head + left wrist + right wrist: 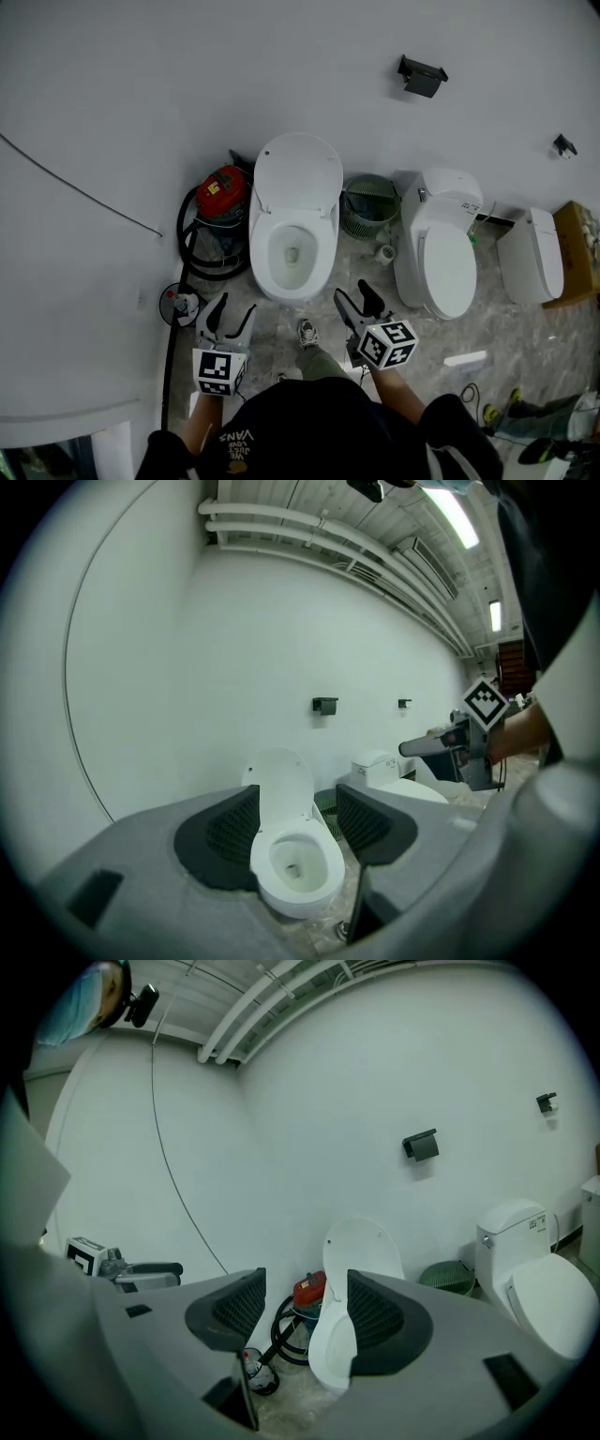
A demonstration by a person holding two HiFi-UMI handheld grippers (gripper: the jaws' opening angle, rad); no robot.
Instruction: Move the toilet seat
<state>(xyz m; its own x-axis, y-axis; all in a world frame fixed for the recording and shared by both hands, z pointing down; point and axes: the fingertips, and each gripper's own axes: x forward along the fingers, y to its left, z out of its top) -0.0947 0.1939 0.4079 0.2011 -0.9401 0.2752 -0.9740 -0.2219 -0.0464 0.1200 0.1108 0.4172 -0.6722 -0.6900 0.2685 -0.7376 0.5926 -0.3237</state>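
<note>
At far left, red vacuum (222, 192) with looped black hose (192, 251), tucked against the wall (141, 94) just beside the open toilet bowl (281, 281).

Below that, left tongs (236, 307): apart, nothing between the pads, aimed at the bowl from in front and short of touching it.

In the middle, toilet seat (298, 173): raised, leaning back toward the wall behind the bowl. Separate ring lying on the rim or not: cannot tell.

Right of the bowl's front, right tongs (353, 292): likewise apart and empty, near the bowl but not on it.

Farther right, green basket (367, 206) against the wall, then a second toilet (448, 262) with lid down.

Likely step: the approach, seat not yet touched. To do it well:
- Bring one pair of tongs up over the bowl to the free top edge of the raised seat.
- Keep wide enough to straddle that edge, then close on the rim rather than the flat face.
- Swing about the hinge at the back, not straight outward.
- Lower slowly and hold on until resting on the bowl, or risk a slam.
- Keep the left side clear of the hose.
</note>
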